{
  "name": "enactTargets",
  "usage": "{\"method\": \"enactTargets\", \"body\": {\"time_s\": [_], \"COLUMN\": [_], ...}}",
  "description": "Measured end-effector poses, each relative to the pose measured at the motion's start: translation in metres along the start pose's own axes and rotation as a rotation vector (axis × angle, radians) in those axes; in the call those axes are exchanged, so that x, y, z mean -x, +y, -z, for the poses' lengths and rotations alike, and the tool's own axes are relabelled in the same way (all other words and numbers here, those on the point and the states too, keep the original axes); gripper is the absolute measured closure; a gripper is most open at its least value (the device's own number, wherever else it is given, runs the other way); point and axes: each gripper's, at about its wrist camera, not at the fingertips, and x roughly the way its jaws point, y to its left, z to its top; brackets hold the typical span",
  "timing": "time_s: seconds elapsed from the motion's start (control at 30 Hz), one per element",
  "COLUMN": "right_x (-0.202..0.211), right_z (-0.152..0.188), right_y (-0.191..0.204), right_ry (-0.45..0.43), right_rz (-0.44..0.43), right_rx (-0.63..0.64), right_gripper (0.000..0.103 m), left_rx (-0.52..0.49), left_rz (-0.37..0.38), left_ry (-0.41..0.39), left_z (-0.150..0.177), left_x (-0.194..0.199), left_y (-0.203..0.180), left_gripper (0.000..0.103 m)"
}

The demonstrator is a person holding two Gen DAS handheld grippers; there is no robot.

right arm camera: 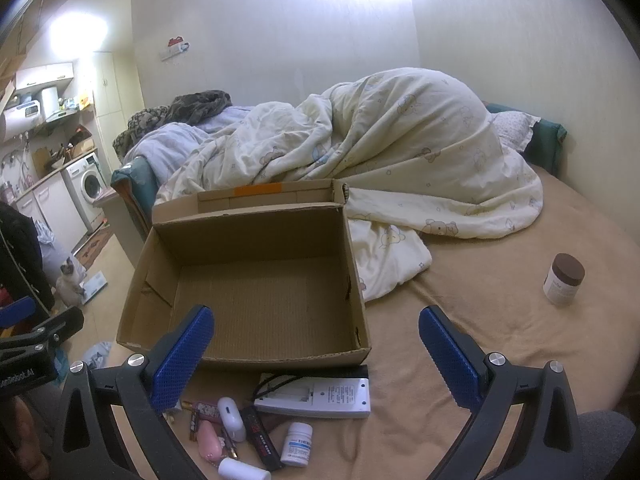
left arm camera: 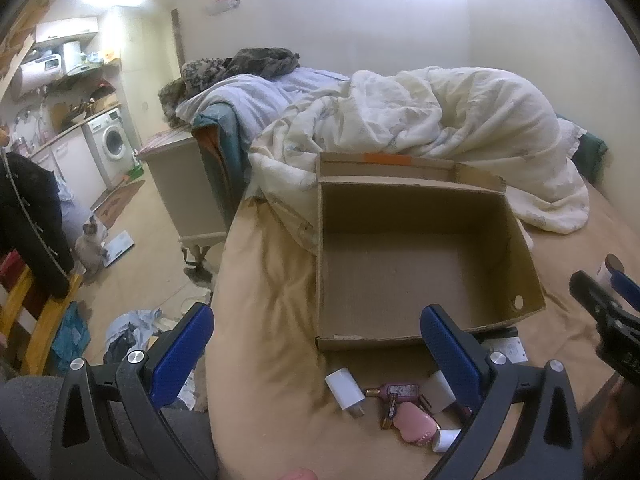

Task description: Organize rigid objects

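Observation:
An empty open cardboard box [left arm camera: 424, 264] [right arm camera: 256, 292] sits on the tan bed sheet. In front of it lies a cluster of small items: a white charger plug [left arm camera: 345, 391], a pink case [left arm camera: 414, 424] [right arm camera: 210, 442], batteries [left arm camera: 389, 412], a white remote-like device [right arm camera: 316, 396], a white pill bottle [right arm camera: 298, 444], a black stick [right arm camera: 262, 438] and a white earbud case [right arm camera: 231, 418]. A brown-lidded jar [right arm camera: 563, 279] stands apart at the right. My left gripper [left arm camera: 316, 352] and right gripper [right arm camera: 314, 354] hover open above the cluster, holding nothing.
A rumpled cream duvet [right arm camera: 400, 160] covers the bed behind the box. Left of the bed are a nightstand [left arm camera: 184, 184], a cat [left arm camera: 91, 242] on the floor, floor clutter [left arm camera: 132, 328], a yellow chair with a dark coat [left arm camera: 32, 216] and a washing machine [left arm camera: 114, 140].

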Motion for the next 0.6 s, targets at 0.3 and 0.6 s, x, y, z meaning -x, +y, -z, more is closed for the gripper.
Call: {"method": "enactTargets", "body": {"time_s": [0.3,0.6], "right_x": [-0.004,-0.004], "right_z": [0.001,0.001], "right_y": [-0.003,-0.008], "right_ry": [0.055,0.046], "right_rz": [0.003,-0.001], "right_rx": [0.013,-0.002], "right_gripper": [0.000,0.000], "left_rx": [0.064,0.101], "left_rz": [-0.003,0.027], "left_ry": [0.092,0.287], "left_z": [-0.003,-0.012], "left_x": [-0.023,-0.075], "left_y": [0.014,0.024], "left_gripper": [0.000,0.000]}}
